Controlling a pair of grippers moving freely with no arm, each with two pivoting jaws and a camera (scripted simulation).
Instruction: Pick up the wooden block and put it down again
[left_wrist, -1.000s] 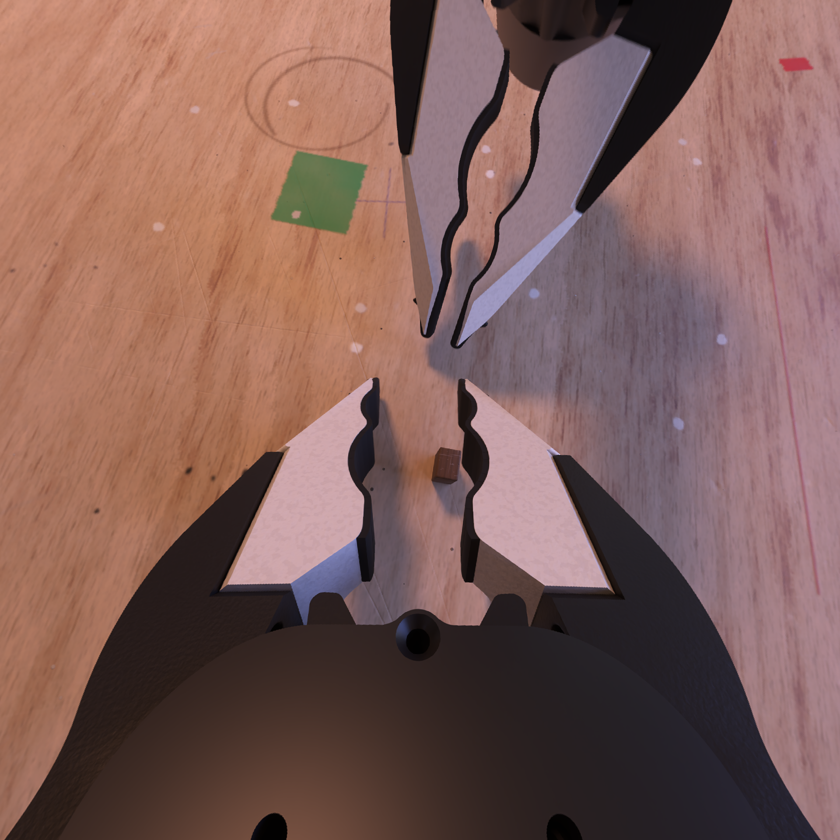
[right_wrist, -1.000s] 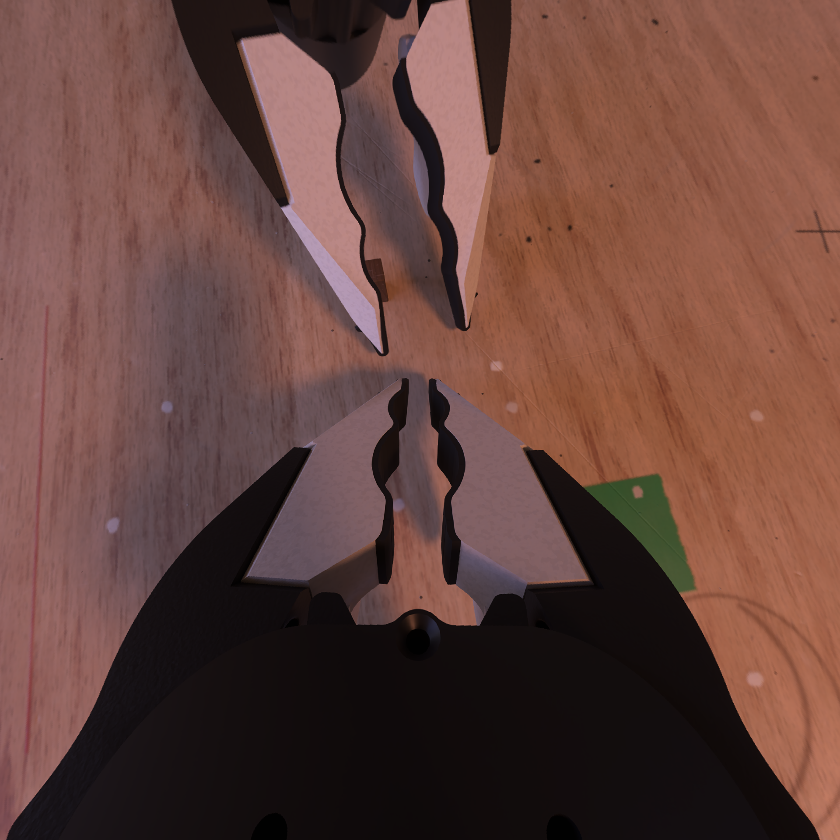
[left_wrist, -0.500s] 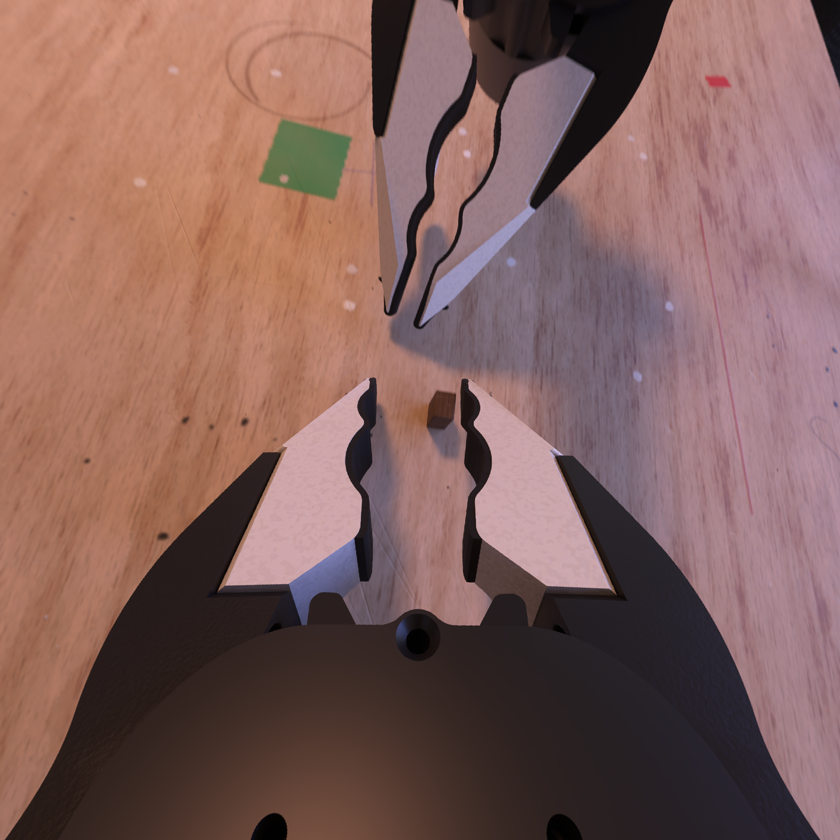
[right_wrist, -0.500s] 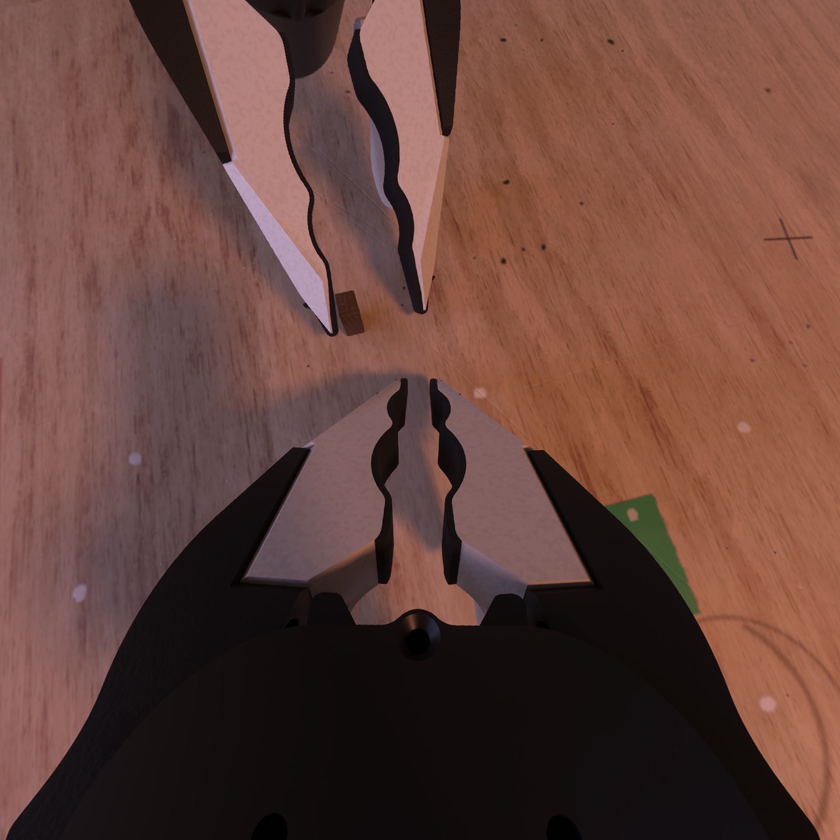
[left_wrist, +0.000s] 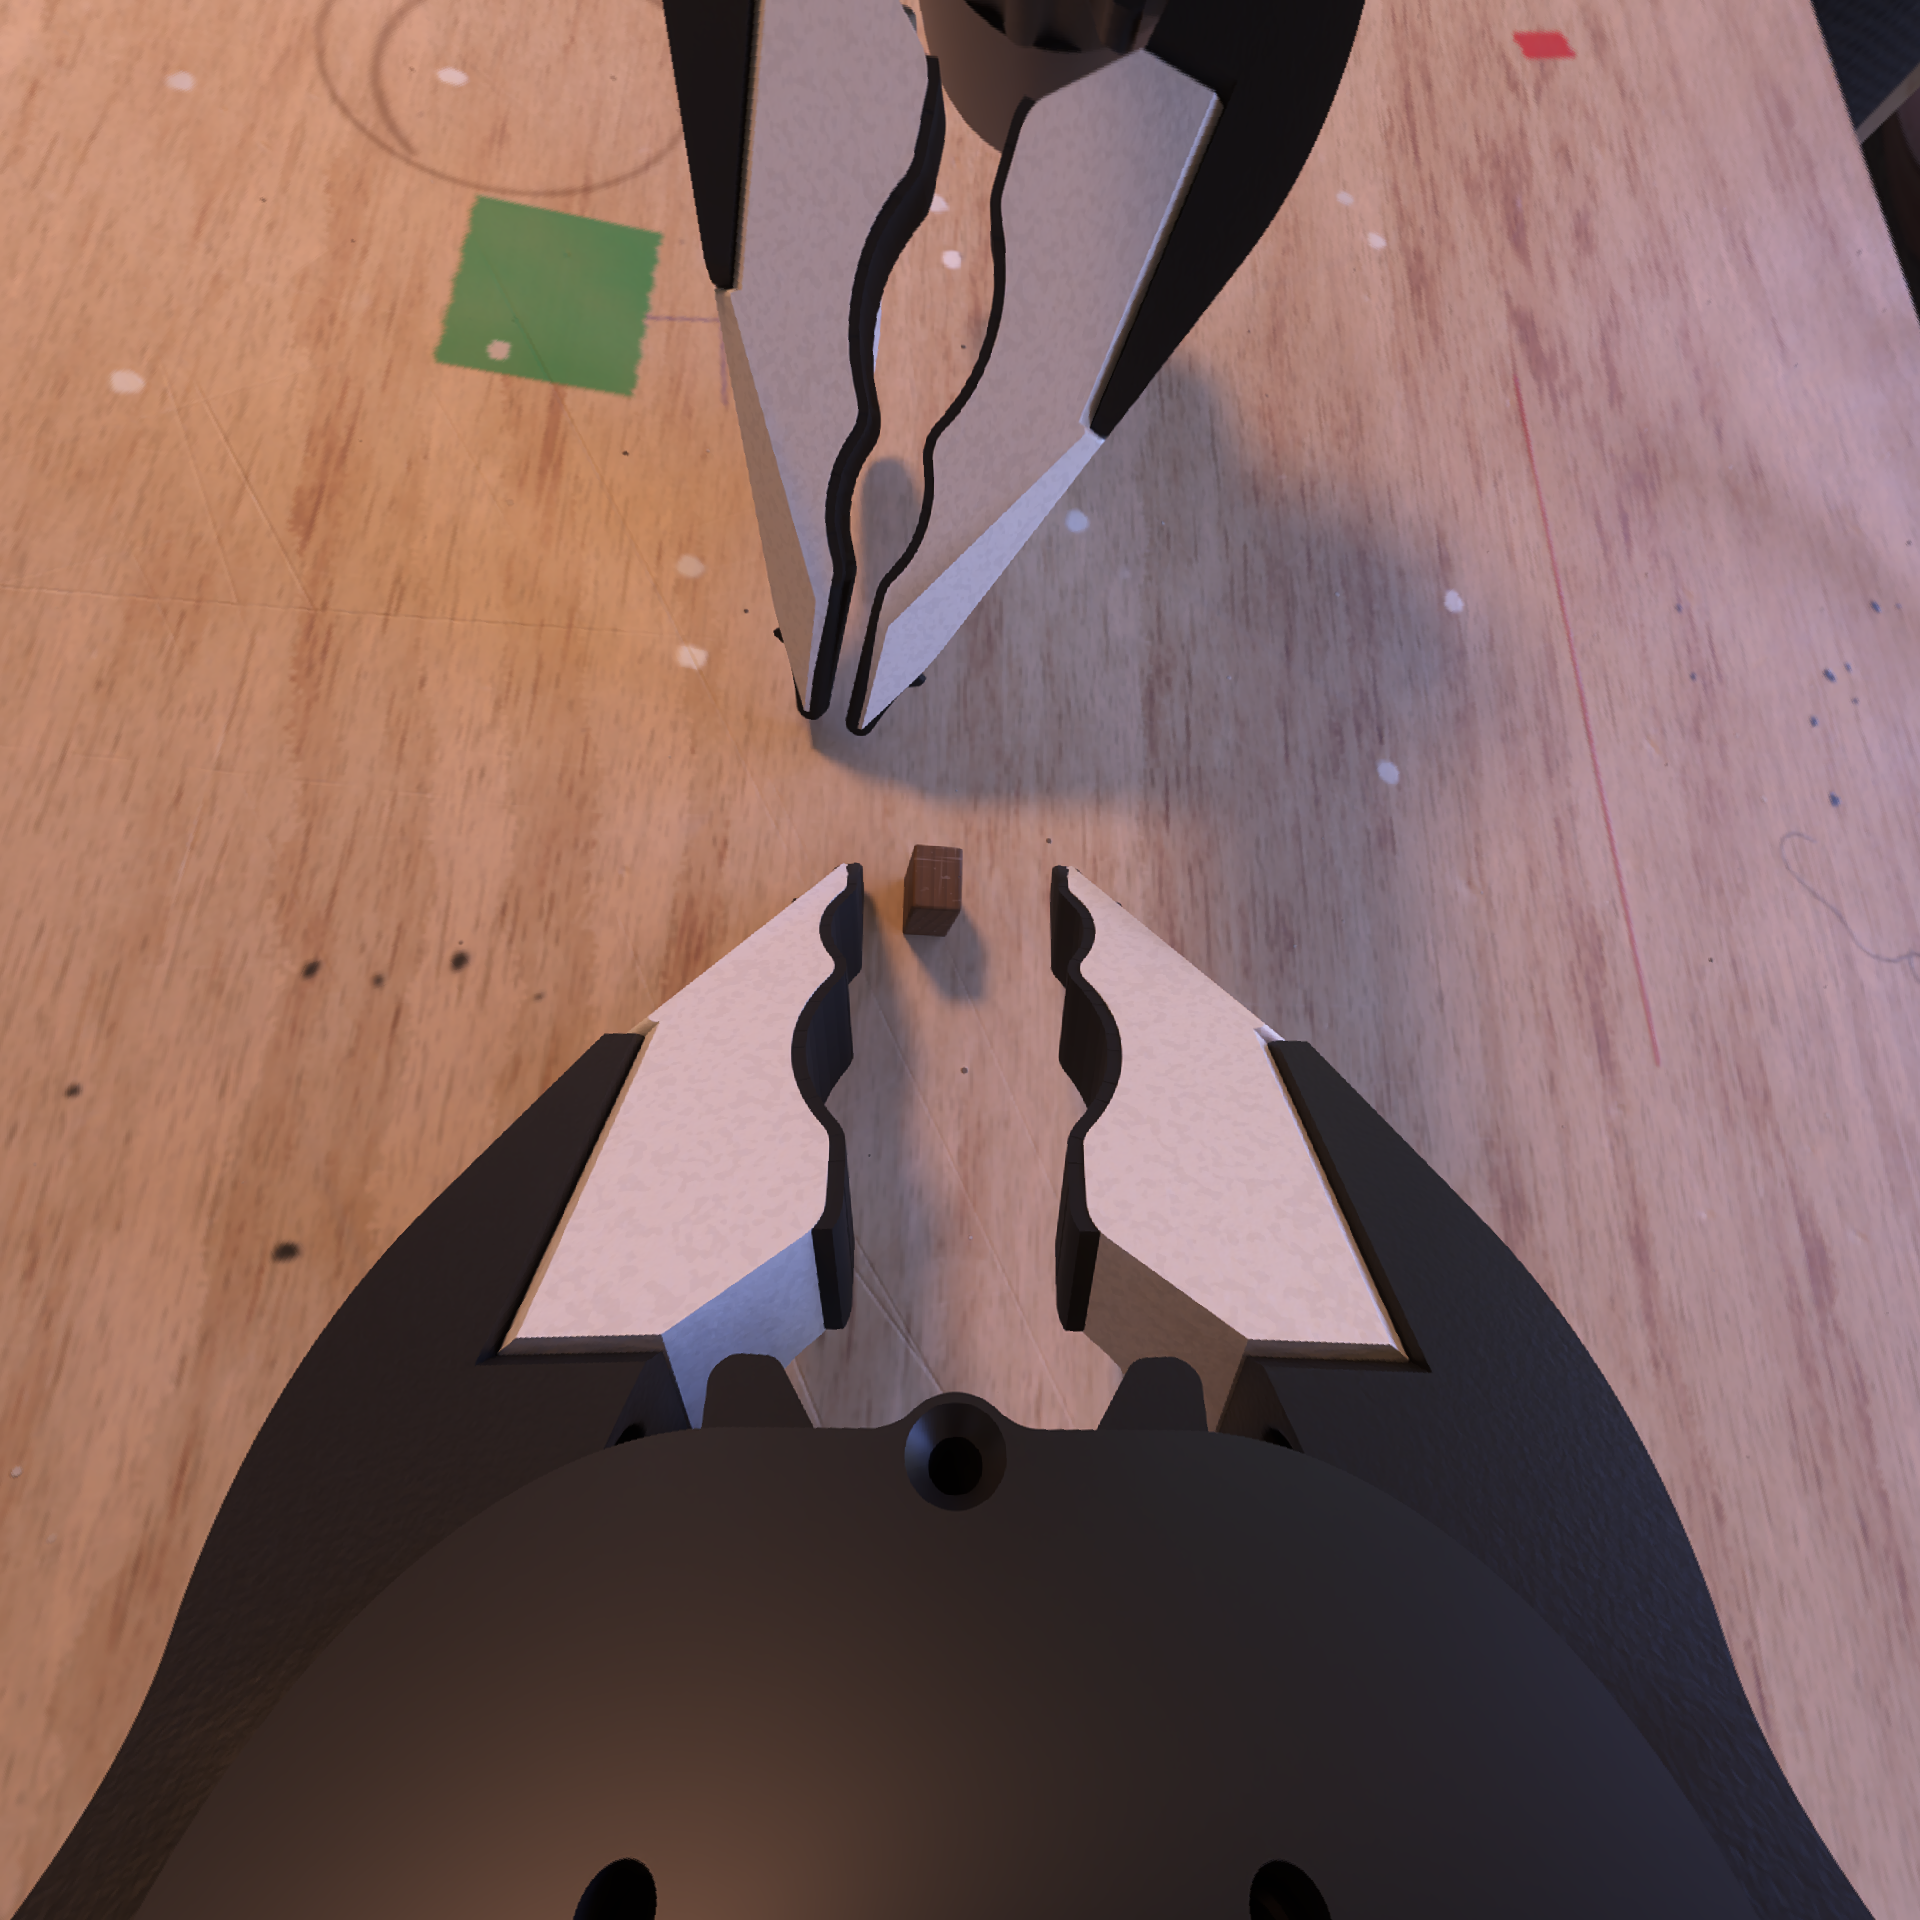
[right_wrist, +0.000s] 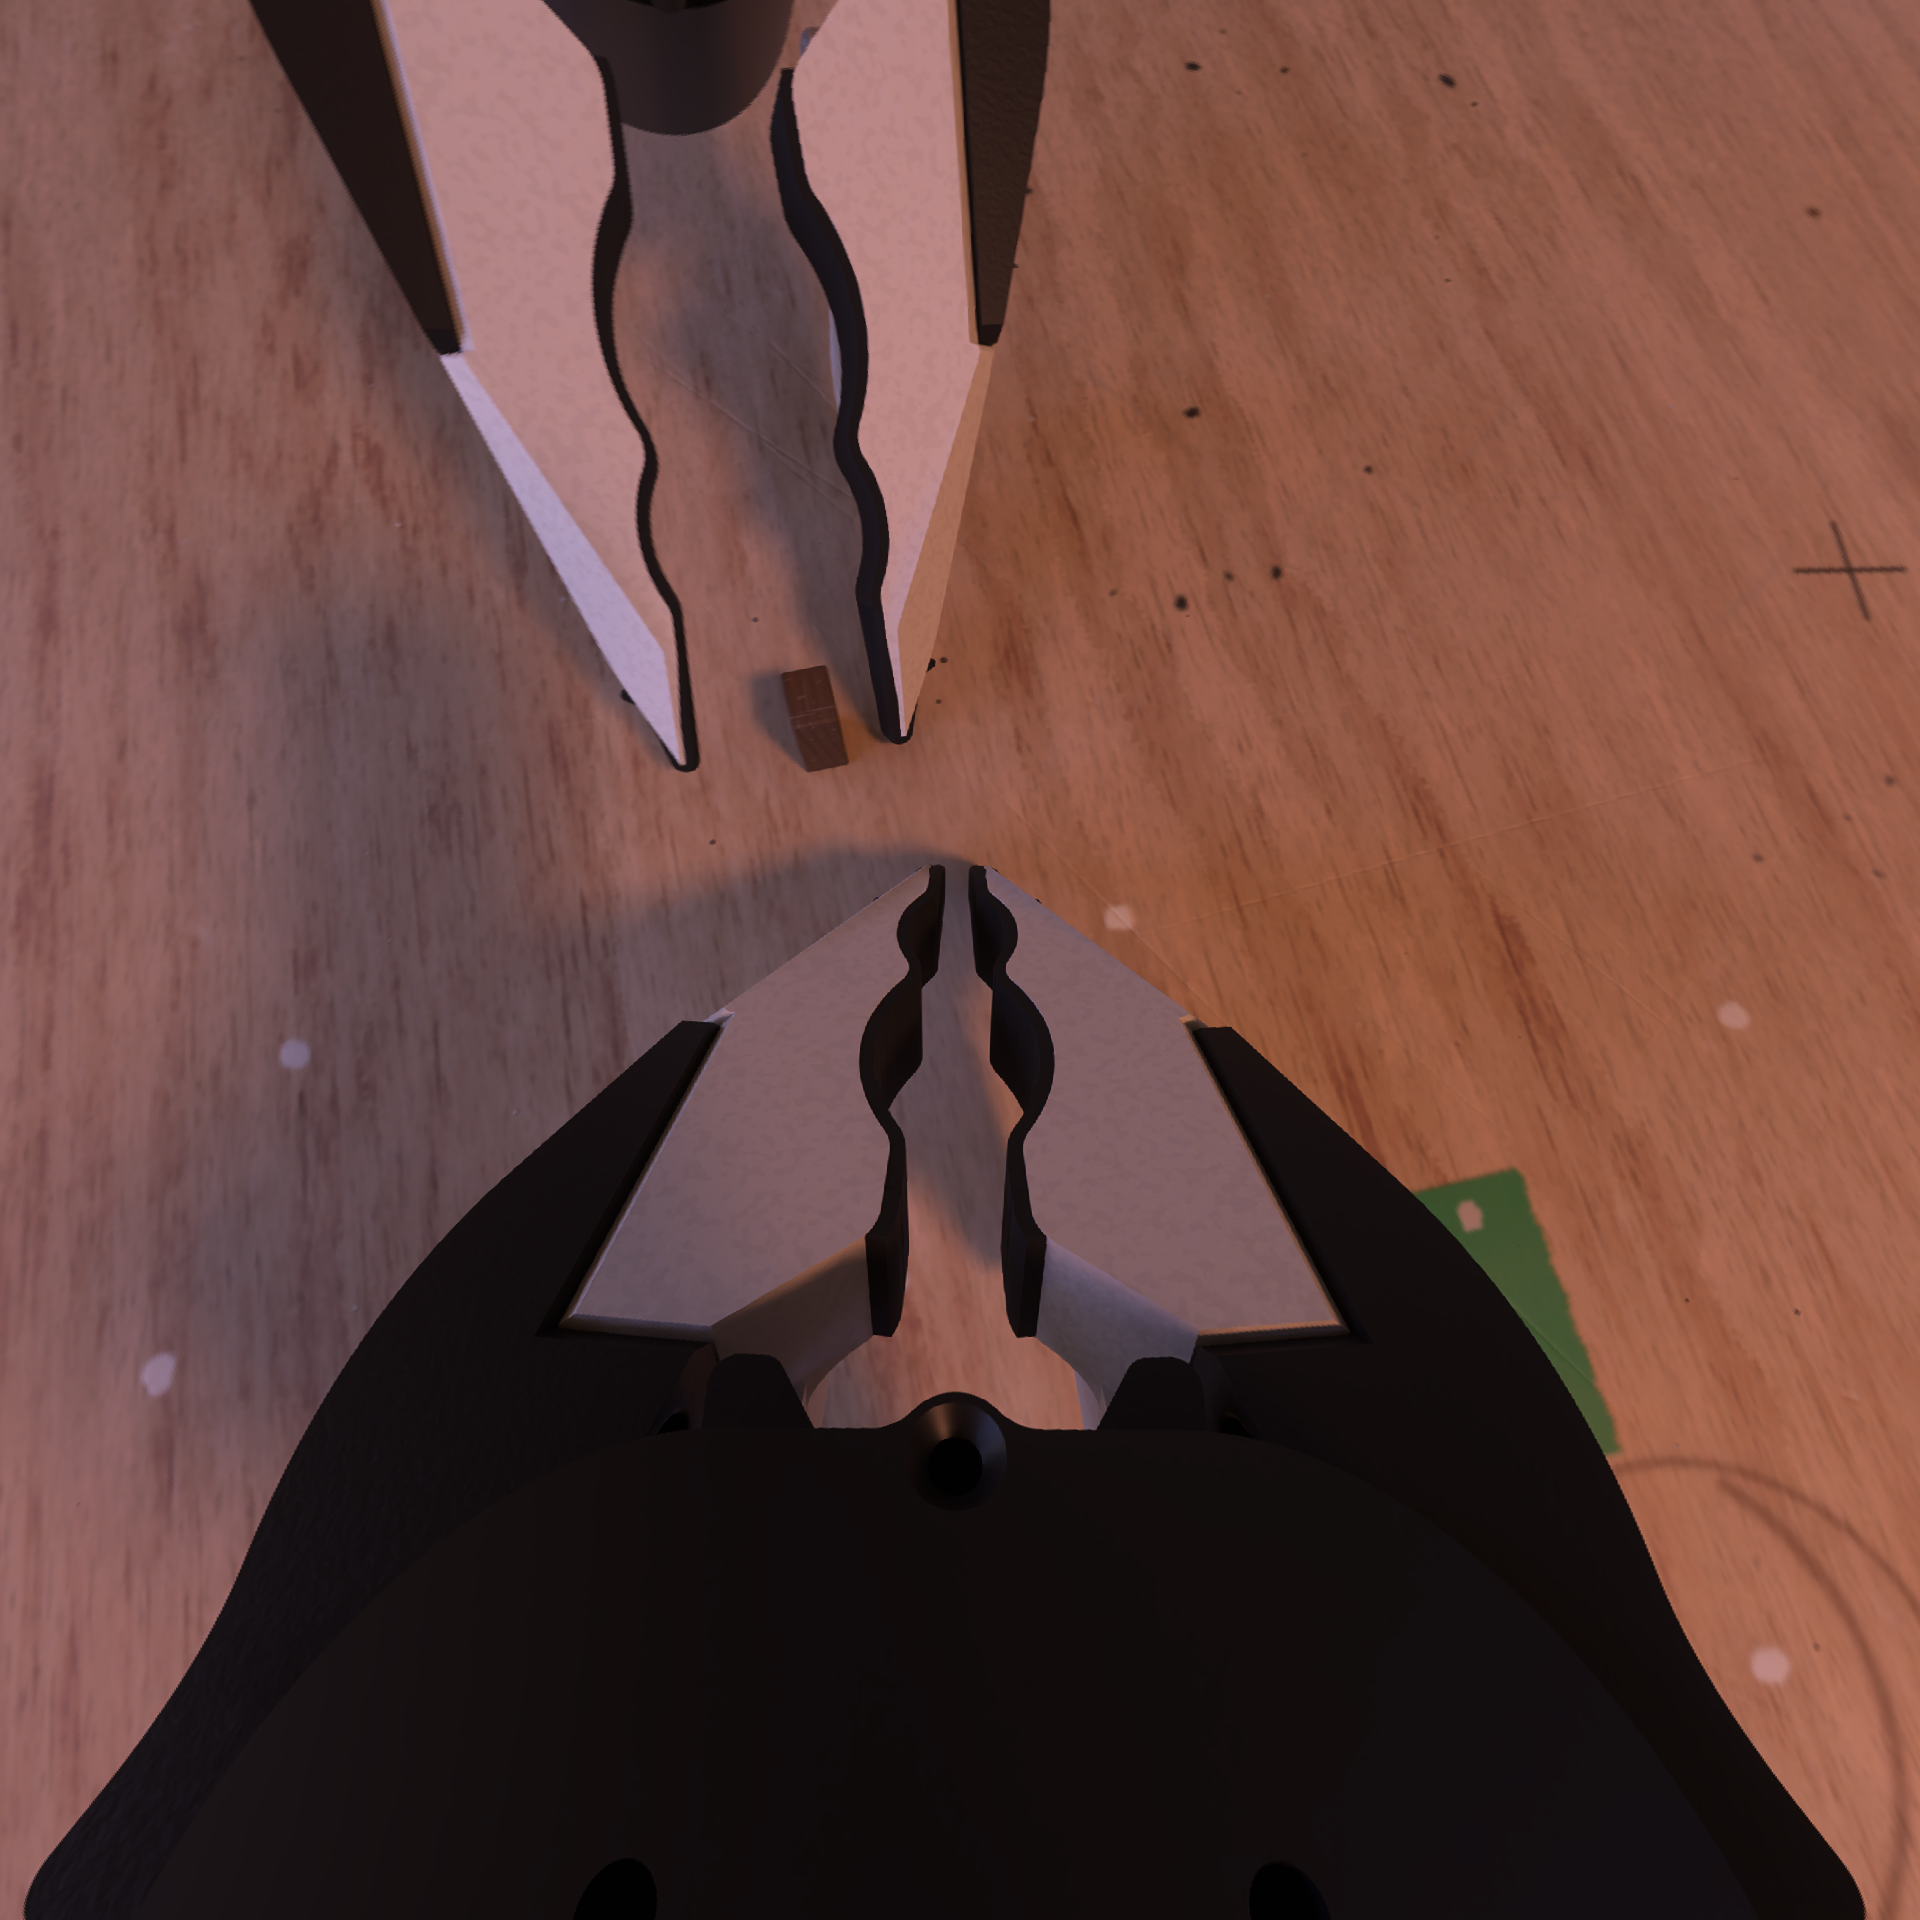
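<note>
Scuffed, warm-toned wooden worktop (left_wrist: 312, 831) with streaky grain, white paint flecks and dark specks, spreading past every frame edge. At its middle, left gripper (left_wrist: 954, 873) of matte black shell and two pale, speckled, wedge-shaped fingers (left_wrist: 727, 1122) with wavy black inner edges, released and spread wide. Right at the tips of those fingers, one small dark-brown wooden block (left_wrist: 932, 889), box-shaped, resting on the worktop, close beside the left-hand tip yet touching neither; bare wood showing on both sides of it. From the opposite view, same block (right_wrist: 815, 717) lying between the two tips, nearer the one on the right of that frame. Facing it, right gripper (right_wrist: 954, 873) of identical build, fingers (right_wrist: 790, 1122) nearly clenched with only a thin slit between the tips, grasping nothing; open wood separating its tips from the block. Farther out: one flat green square patch (left_wrist: 545, 296) with ragged edges, one faint double circle scratched into the wood (left_wrist: 488, 104), one small red mark (left_wrist: 1543, 45), one thin red line (left_wrist: 1590, 727), one pencilled cross (right_wrist: 1849, 571). Plenty of open worktop on all sides.
</note>
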